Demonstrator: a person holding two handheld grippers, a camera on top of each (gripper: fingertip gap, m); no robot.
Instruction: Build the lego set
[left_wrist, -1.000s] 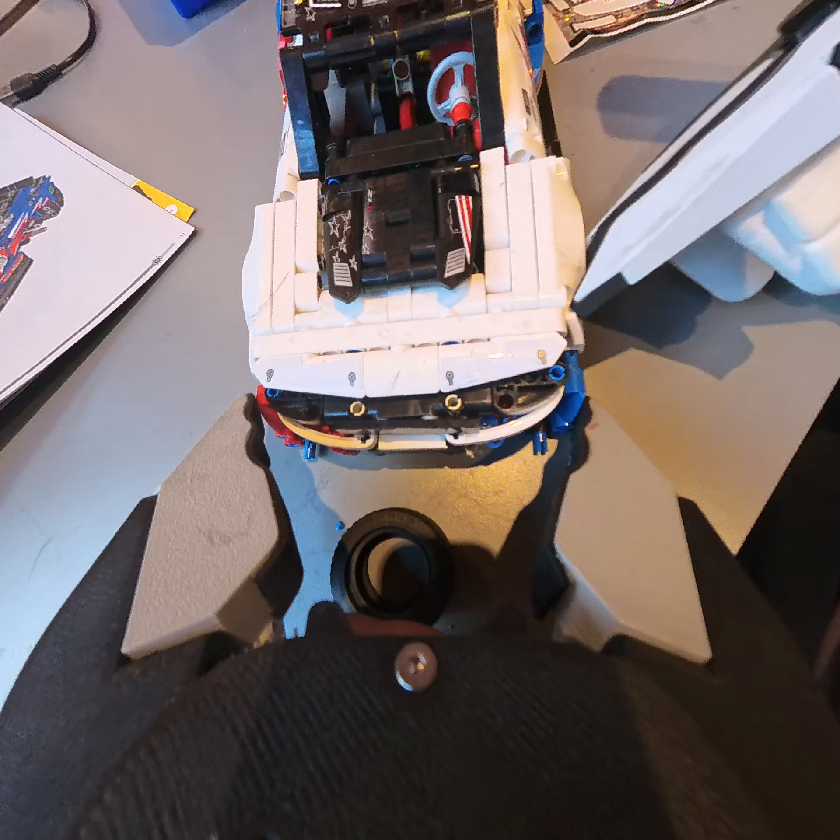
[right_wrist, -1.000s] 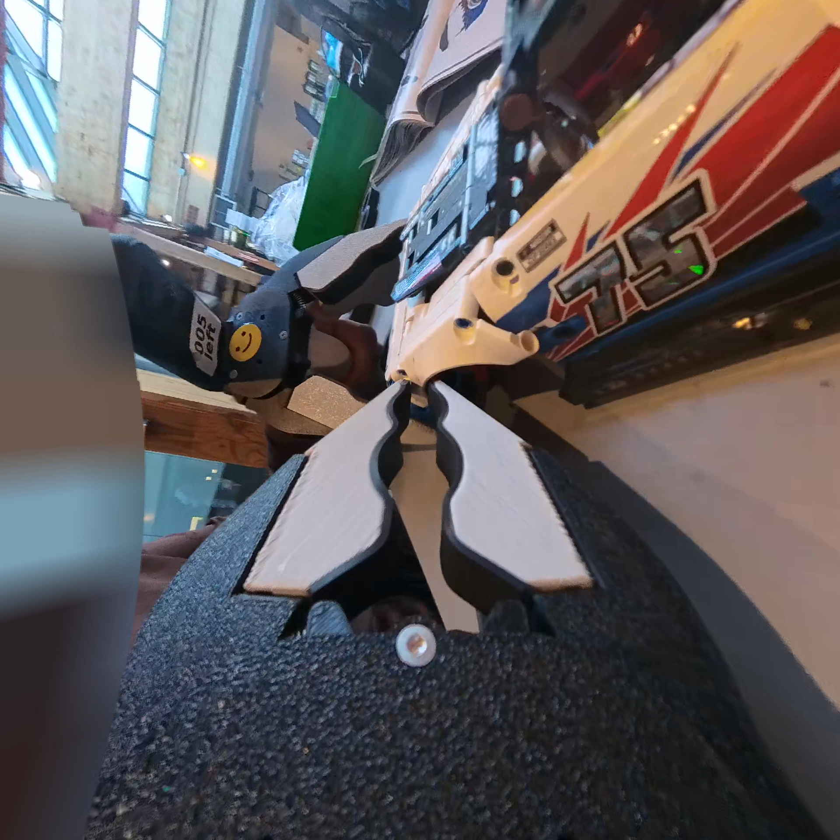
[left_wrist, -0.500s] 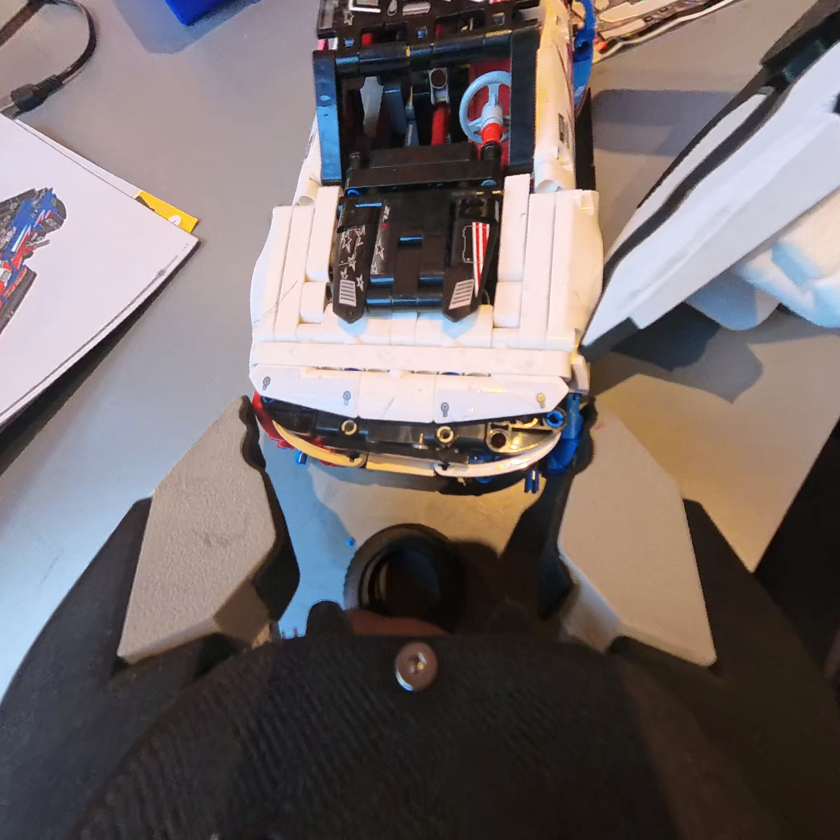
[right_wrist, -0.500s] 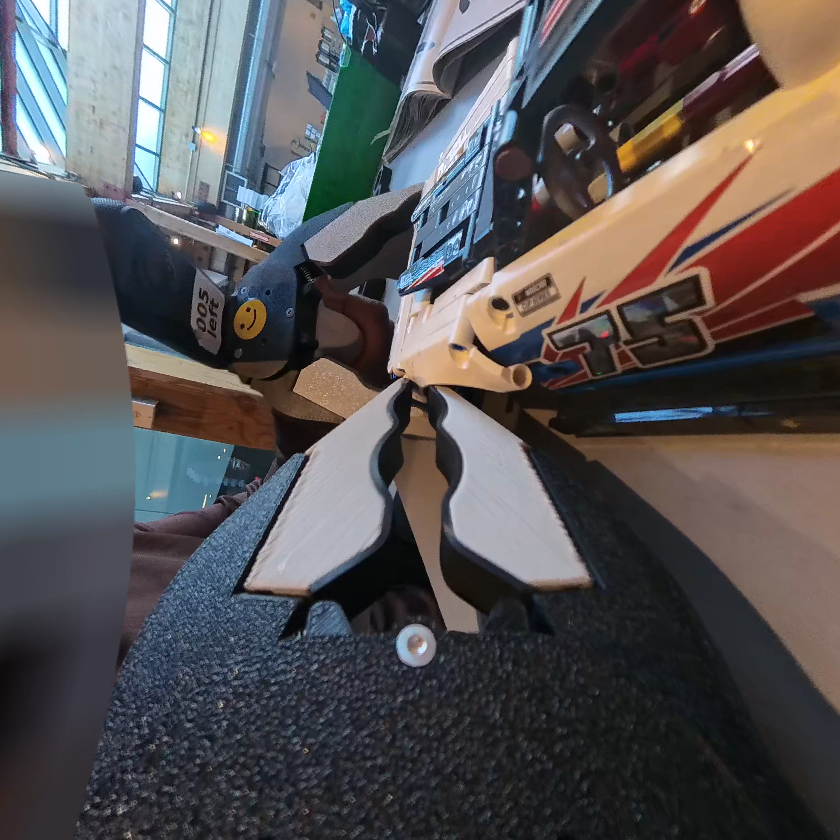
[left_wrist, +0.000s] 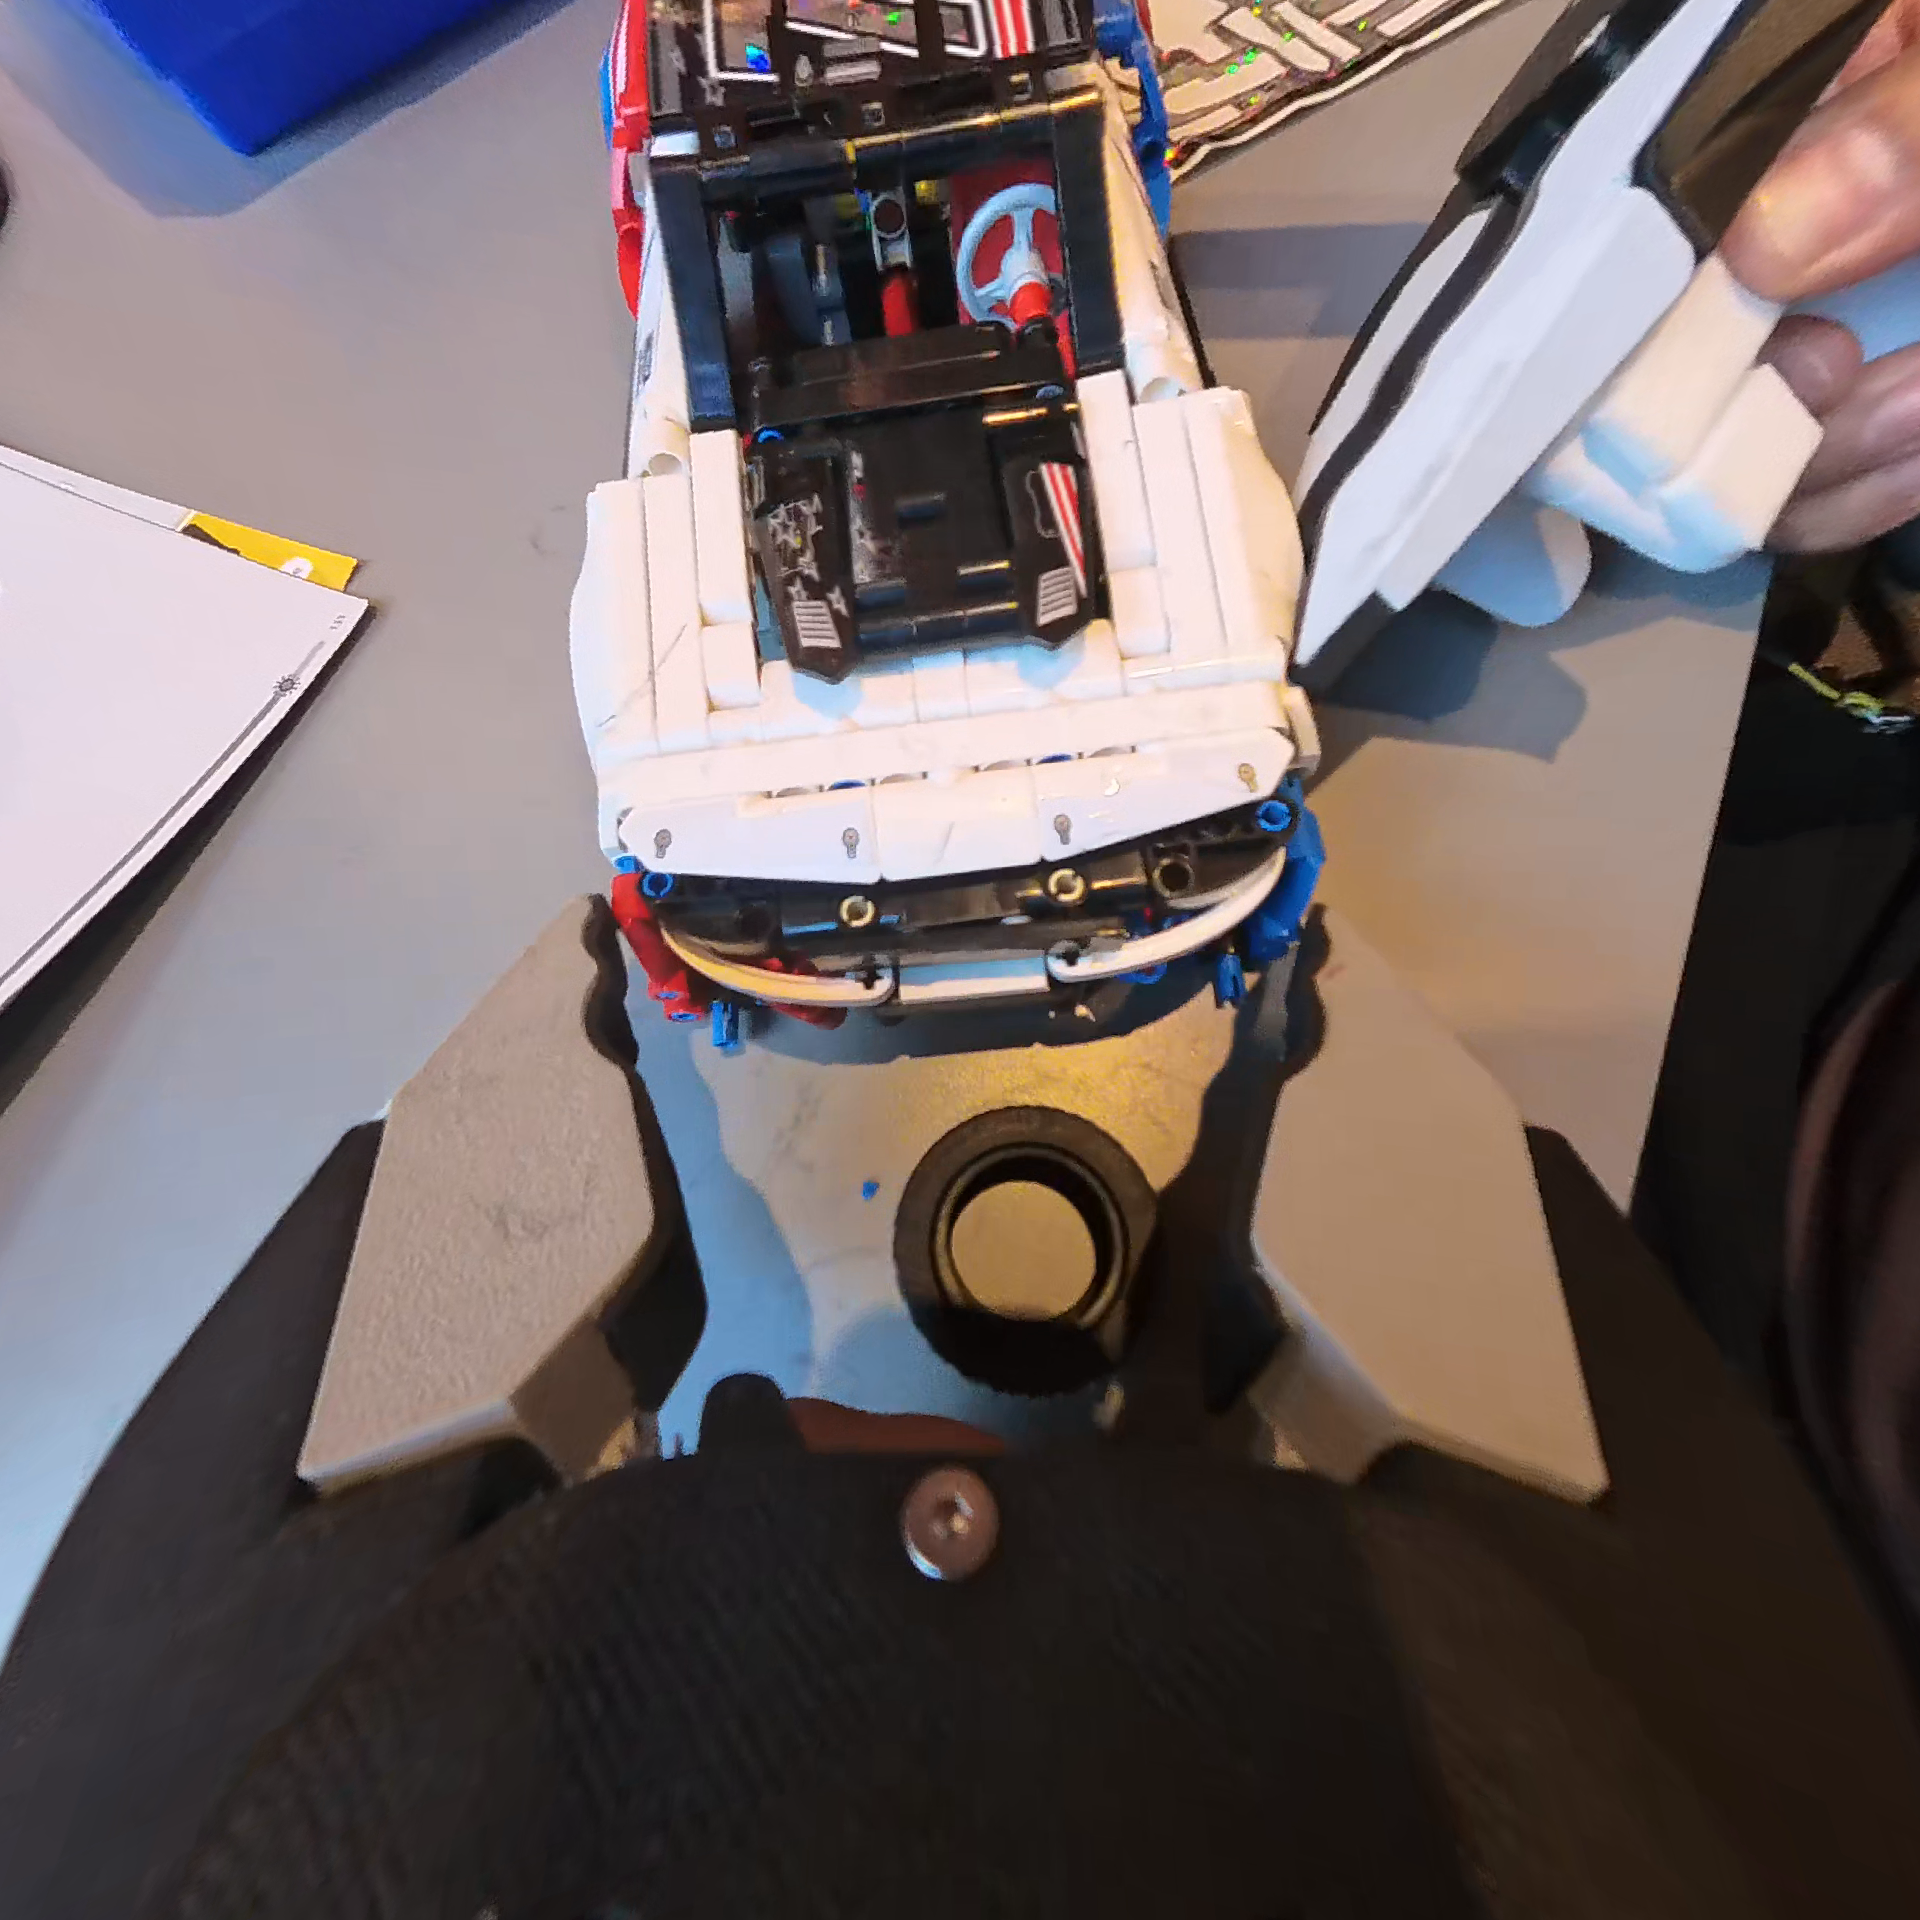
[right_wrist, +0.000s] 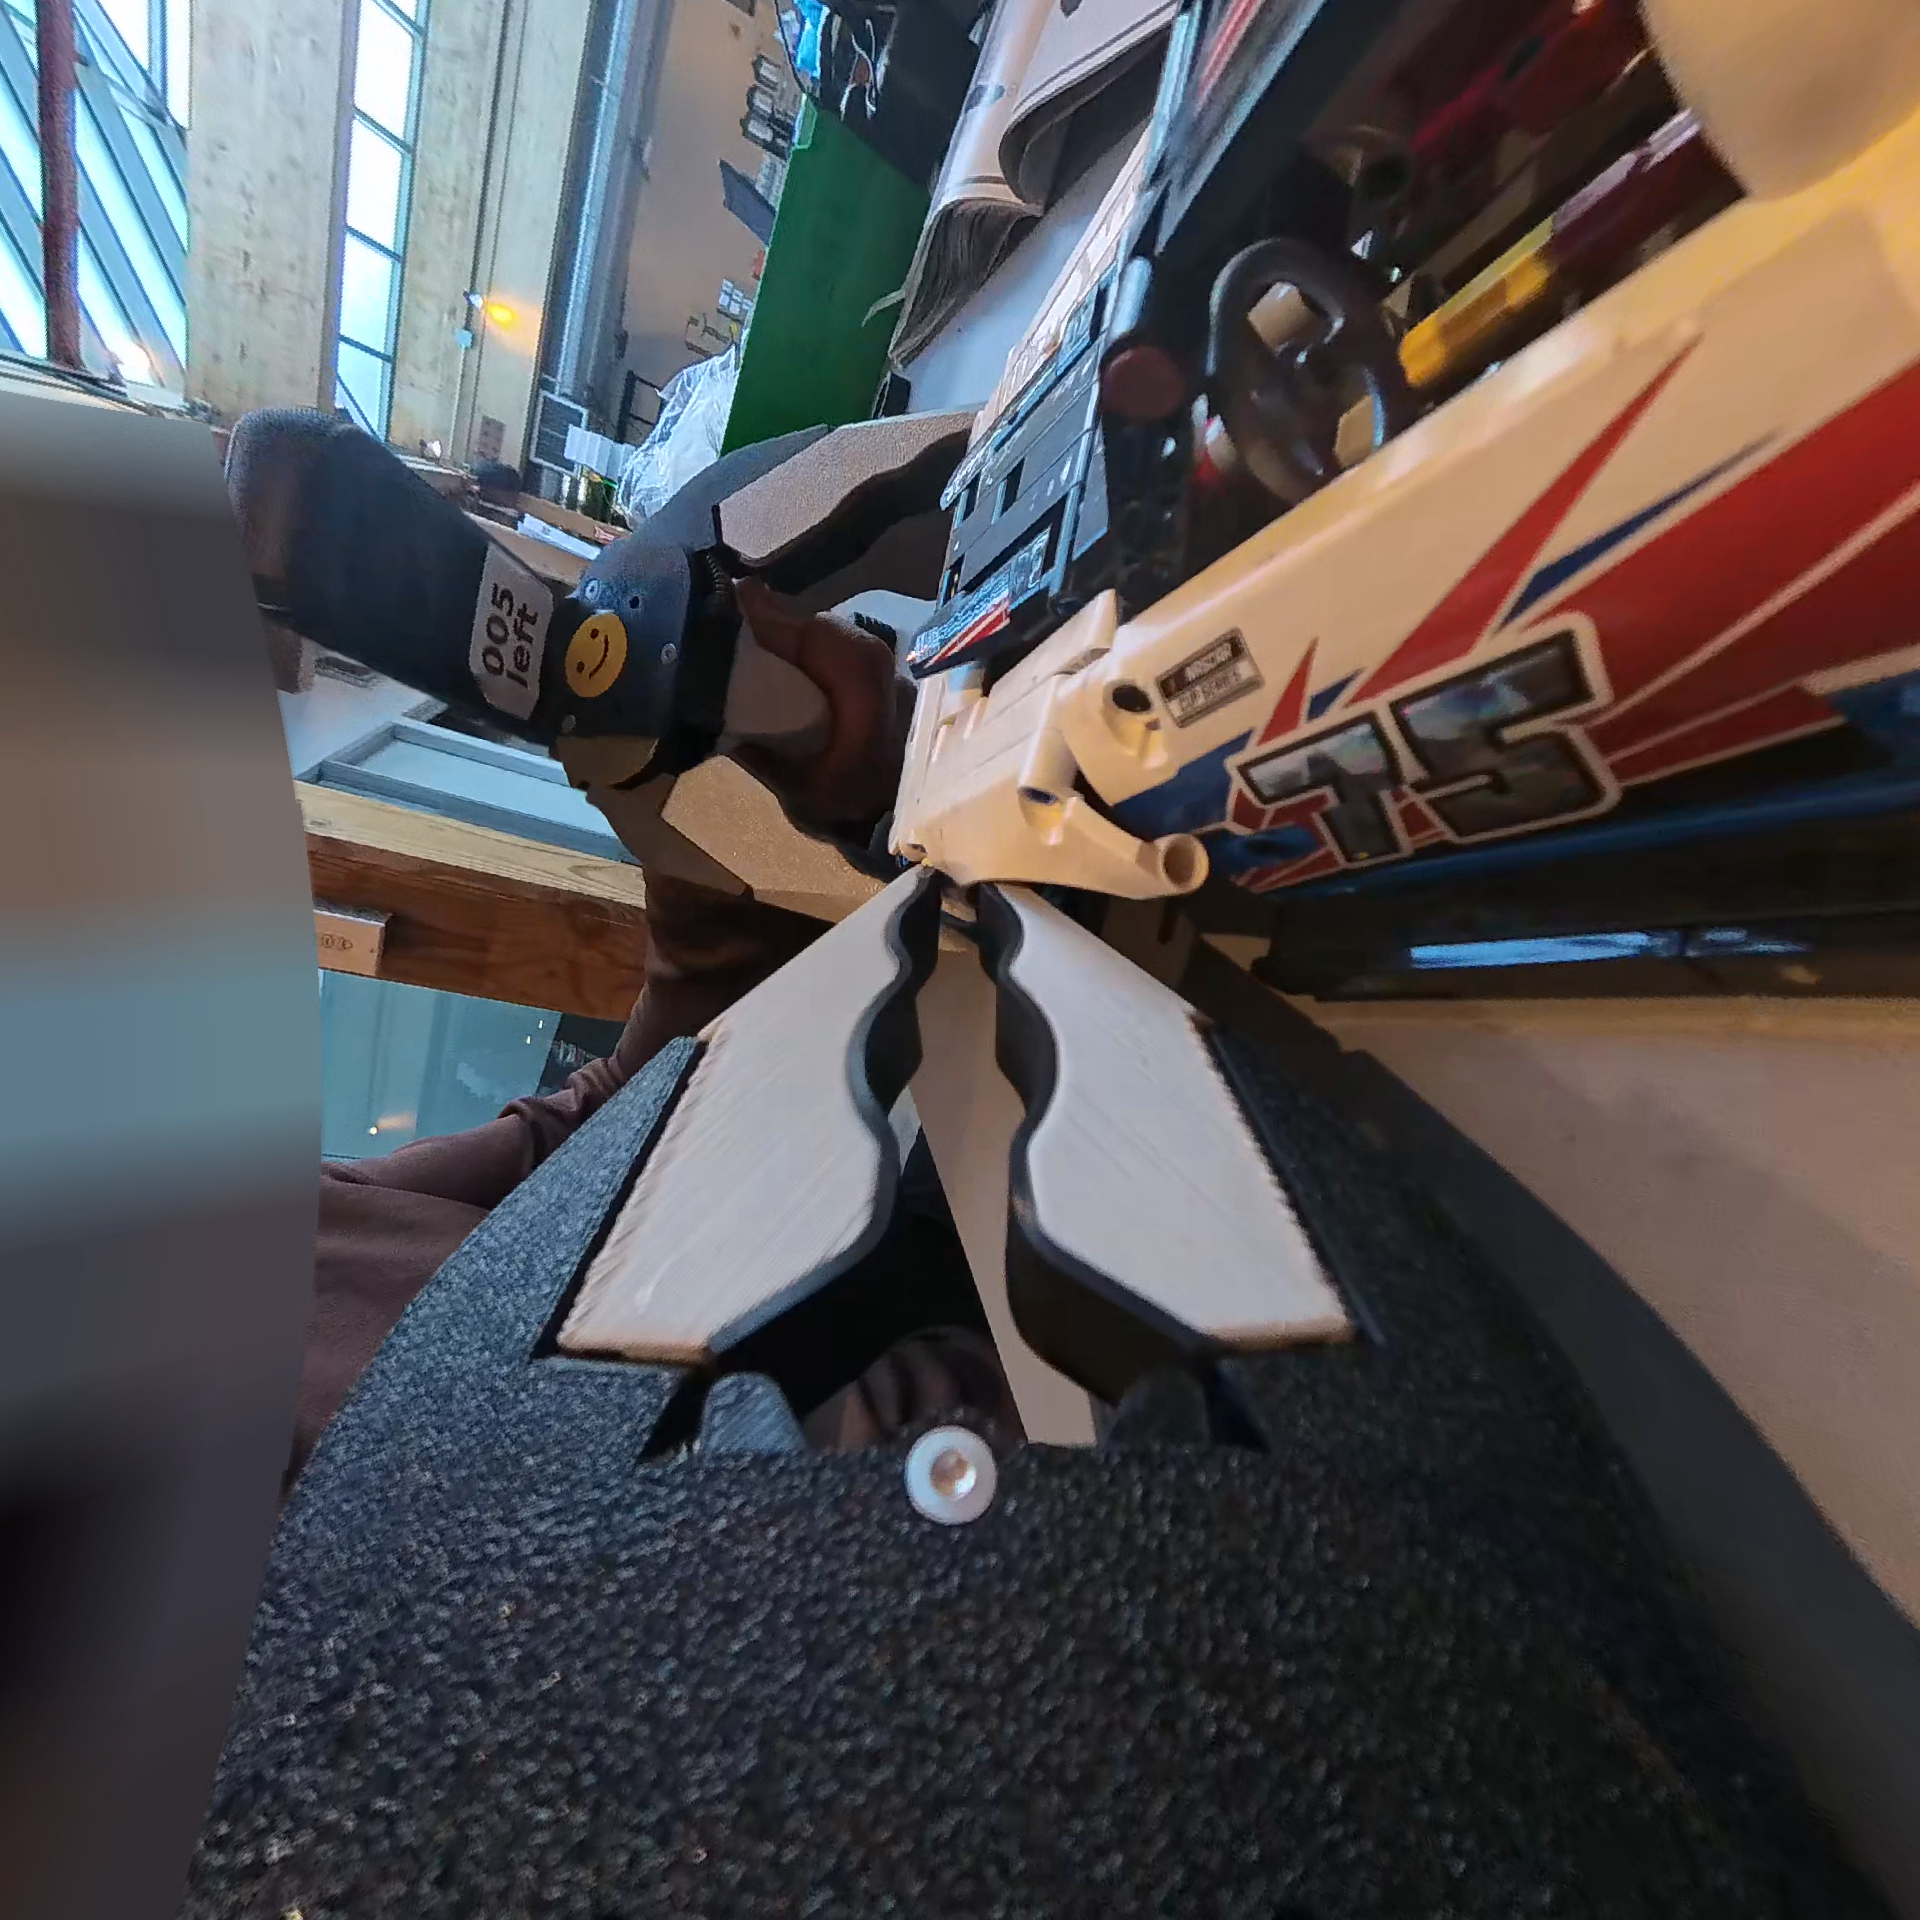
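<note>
Your Lego car (left_wrist: 935, 665) is glossy hard plastic, its white hood panels scuffed and its side stickers shiny. The loose tyre (left_wrist: 1023, 1247) looks matt black rubber. You work on a smooth, matt grey bench (left_wrist: 416, 312). The booklet (left_wrist: 135, 665) is smooth paper. Your right gripper (right_wrist: 951, 899) has a rough, grainy black plastic body.

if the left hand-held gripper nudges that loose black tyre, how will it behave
The black tyre lies flat on the grey table, so it should slide, not roll. It is a hollow ring, so probably light. It looks like rubber, so likely grippy and squashy.
</note>
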